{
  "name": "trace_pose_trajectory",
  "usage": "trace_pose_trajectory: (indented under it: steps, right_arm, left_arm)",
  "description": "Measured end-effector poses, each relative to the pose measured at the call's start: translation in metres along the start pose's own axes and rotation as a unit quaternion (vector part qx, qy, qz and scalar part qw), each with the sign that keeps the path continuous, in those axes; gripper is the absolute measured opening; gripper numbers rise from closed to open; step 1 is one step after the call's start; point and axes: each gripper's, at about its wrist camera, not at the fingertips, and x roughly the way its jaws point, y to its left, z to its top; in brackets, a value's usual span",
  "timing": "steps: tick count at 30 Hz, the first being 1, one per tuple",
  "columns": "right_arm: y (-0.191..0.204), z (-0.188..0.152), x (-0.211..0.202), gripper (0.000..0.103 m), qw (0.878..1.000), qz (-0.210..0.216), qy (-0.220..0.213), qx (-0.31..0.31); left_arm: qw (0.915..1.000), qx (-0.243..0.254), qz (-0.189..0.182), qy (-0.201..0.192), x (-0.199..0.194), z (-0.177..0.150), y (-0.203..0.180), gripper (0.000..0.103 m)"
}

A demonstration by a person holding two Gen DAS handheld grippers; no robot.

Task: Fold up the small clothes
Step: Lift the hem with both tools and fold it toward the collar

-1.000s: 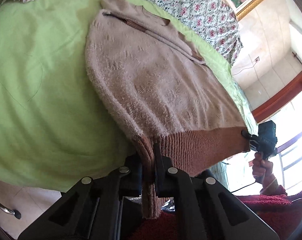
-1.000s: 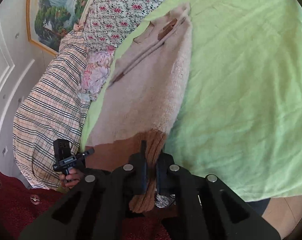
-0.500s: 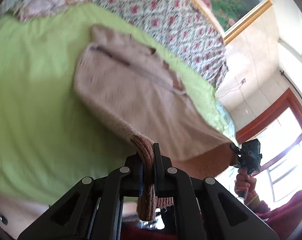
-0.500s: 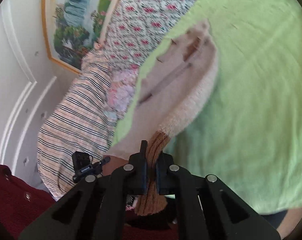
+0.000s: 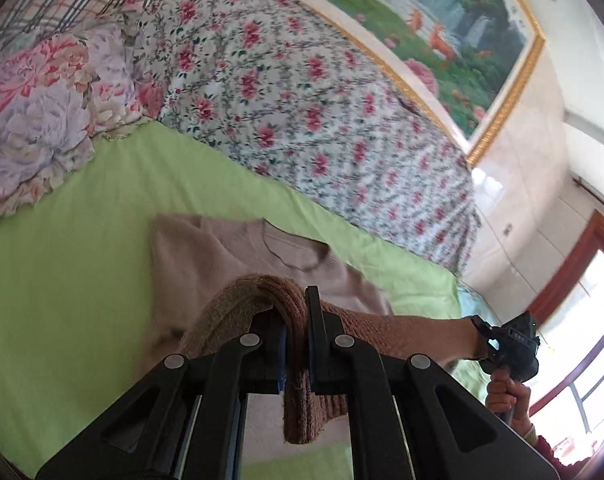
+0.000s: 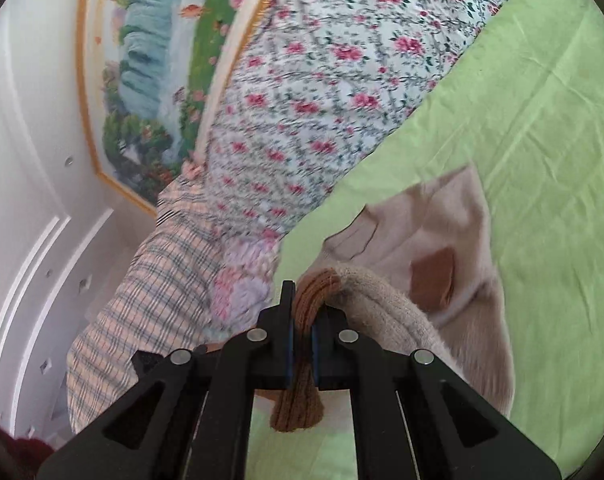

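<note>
A small beige knit sweater (image 5: 205,252) with a brown ribbed hem lies on the green sheet (image 5: 61,280), collar end far from me. My left gripper (image 5: 297,312) is shut on one corner of the brown hem (image 5: 297,400), lifted over the sweater's body. My right gripper (image 6: 302,304) is shut on the other hem corner (image 6: 302,400); it also shows in the left wrist view (image 5: 510,344). The hem stretches between the two grippers above the sweater (image 6: 454,232). The lower part of the sweater is hidden under the grippers.
A floral quilt (image 5: 302,112) and a flowered pillow (image 5: 41,120) lie at the far side of the bed. A plaid blanket (image 6: 141,312) lies at the left. A framed painting (image 6: 149,80) hangs on the wall. A window (image 5: 582,340) is at the right.
Both grippers have carried the brown hem up and forward over the sweater toward its collar. The sweater's body now folds over itself, and the views tilt up toward the wall.
</note>
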Motion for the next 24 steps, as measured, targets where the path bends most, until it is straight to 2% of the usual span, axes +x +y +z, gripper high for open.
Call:
trace_pose_trajectory:
  steps: [6, 10, 15, 16, 17, 18, 19, 20, 21, 22, 24]
  right_arm:
    - [-0.053, 0.039, 0.077, 0.007, 0.997, -0.072, 0.019, 0.021]
    - [-0.082, 0.045, 0.102, 0.007, 0.994, -0.099, 0.026, 0.039]
    - [-0.1, 0.038, 0.118, 0.01, 0.987, -0.143, 0.05, 0.048]
    - [-0.098, 0.037, 0.114, 0.011, 0.988, -0.142, 0.047, 0.05]
    - [-0.095, 0.035, 0.106, 0.016, 0.988, -0.142, 0.04, 0.052]
    - [-0.088, 0.033, 0.095, 0.028, 0.988, -0.147, 0.027, 0.049]
    - [-0.079, 0.029, 0.085, 0.035, 0.988, -0.148, 0.012, 0.041]
    - [-0.067, 0.022, 0.073, 0.041, 0.989, -0.143, -0.004, 0.027]
    - [-0.054, 0.012, 0.066, 0.041, 0.991, -0.13, -0.01, 0.008]
    - [-0.041, 0.003, 0.065, 0.041, 0.993, -0.115, -0.002, -0.016]
    - [-0.017, -0.02, 0.083, 0.041, 0.989, -0.109, 0.065, -0.079]
  left_arm:
    - [0.9985, -0.001, 0.044, 0.031, 0.09, 0.03, 0.031, 0.006]
    - [0.9964, -0.014, 0.066, 0.052, 0.132, 0.035, 0.058, 0.006]
    - [0.9907, -0.047, 0.086, 0.095, 0.167, 0.02, 0.095, 0.008]
    - [0.9901, -0.054, 0.083, 0.1, 0.168, 0.017, 0.098, 0.008]
    - [0.9898, -0.059, 0.081, 0.101, 0.165, 0.014, 0.098, 0.011]
    - [0.99, -0.059, 0.078, 0.101, 0.158, 0.01, 0.095, 0.013]
    - [0.9907, -0.057, 0.072, 0.101, 0.151, 0.006, 0.091, 0.015]
    - [0.9917, -0.05, 0.062, 0.101, 0.141, 0.0, 0.084, 0.024]
    - [0.9923, -0.041, 0.053, 0.104, 0.132, -0.01, 0.073, 0.03]
    - [0.9925, -0.034, 0.047, 0.108, 0.128, -0.018, 0.063, 0.038]
    - [0.9911, -0.006, 0.028, 0.13, 0.129, -0.042, 0.037, 0.041]
